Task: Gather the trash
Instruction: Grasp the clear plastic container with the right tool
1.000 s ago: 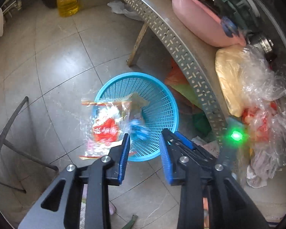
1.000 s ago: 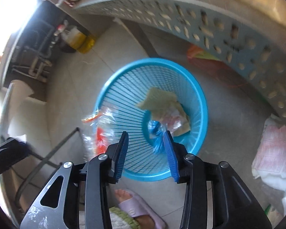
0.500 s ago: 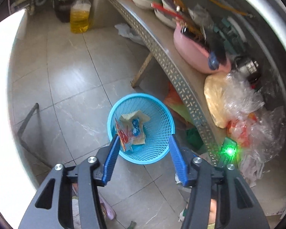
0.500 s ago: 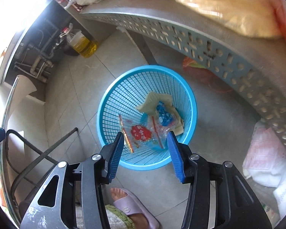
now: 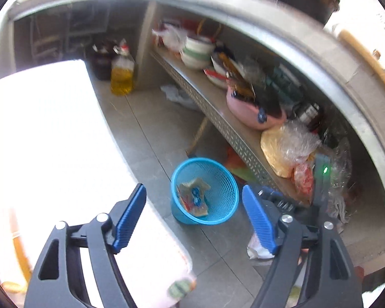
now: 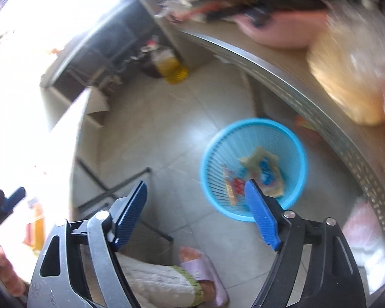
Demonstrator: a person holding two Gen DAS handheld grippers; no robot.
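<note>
Two claws hang spread above a tiled kitchen floor (image 5: 166,118), and we see nothing between the blue pads of either: the left claw (image 5: 193,217) and the right claw (image 6: 196,211) have both just been opening, their jaws now wide and bare. Below them a blue basket (image 5: 218,192) stands on the floor, just beside the perforated metal edge of a low shelf (image 5: 218,118). Inside the basket lie the wrappers (image 5: 193,200), a crumpled tan piece with red and blue packets on top of it; from the right wrist we see the same basket (image 6: 290,138) and wrappers (image 6: 259,174), blurred. A pink basin (image 5: 254,118) and plastic bags (image 5: 295,143) sit on the shelf, a bottle of yellow oil (image 5: 122,74) stands on the floor farther back, and a foot in a lilac slipper (image 6: 205,269) shows near the frame's bottom.
</note>
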